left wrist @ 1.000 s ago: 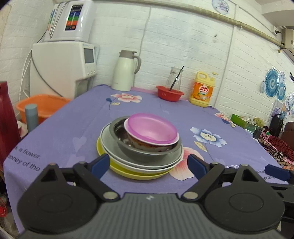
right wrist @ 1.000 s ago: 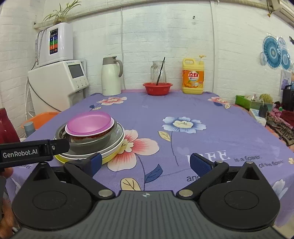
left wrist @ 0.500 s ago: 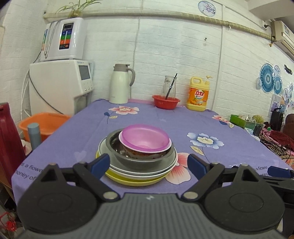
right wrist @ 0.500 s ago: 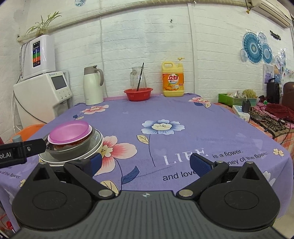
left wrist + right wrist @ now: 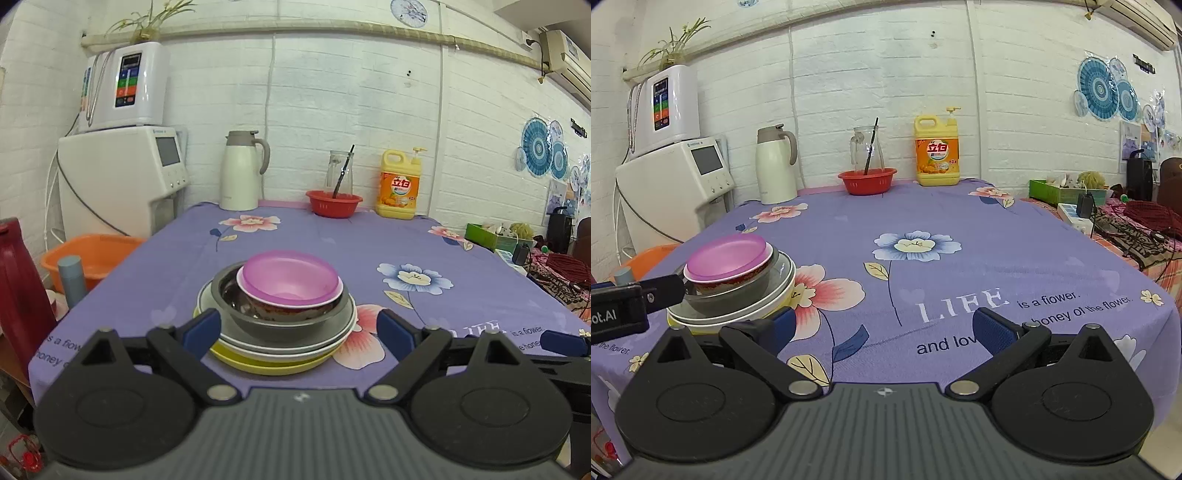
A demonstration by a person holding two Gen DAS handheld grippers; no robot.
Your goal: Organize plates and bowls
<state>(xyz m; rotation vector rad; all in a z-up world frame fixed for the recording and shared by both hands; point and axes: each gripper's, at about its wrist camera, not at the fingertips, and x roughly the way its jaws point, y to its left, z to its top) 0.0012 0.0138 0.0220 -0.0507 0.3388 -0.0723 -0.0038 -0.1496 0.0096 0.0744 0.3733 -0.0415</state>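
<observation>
White brick backs our purple floral worktop point(image 5: 332, 236), where nested bowls point(image 5: 290, 278) on plates point(image 5: 280, 360) sit before both wide-open, empty hand-held grippers point(image 5: 299, 326) point(image 5: 882, 326); likely slippery, grip the rims.

A stack of dishes point(image 5: 277, 317) sits on the table point(image 5: 332, 240) near my edge: plates below, bowls nested on top. My left claw point(image 5: 299, 328) faces it; my right claw point(image 5: 884, 325) is off to its right. A jug point(image 5: 242, 170), basket point(image 5: 334, 202) and bottle point(image 5: 400, 184) line the far edge.
</observation>
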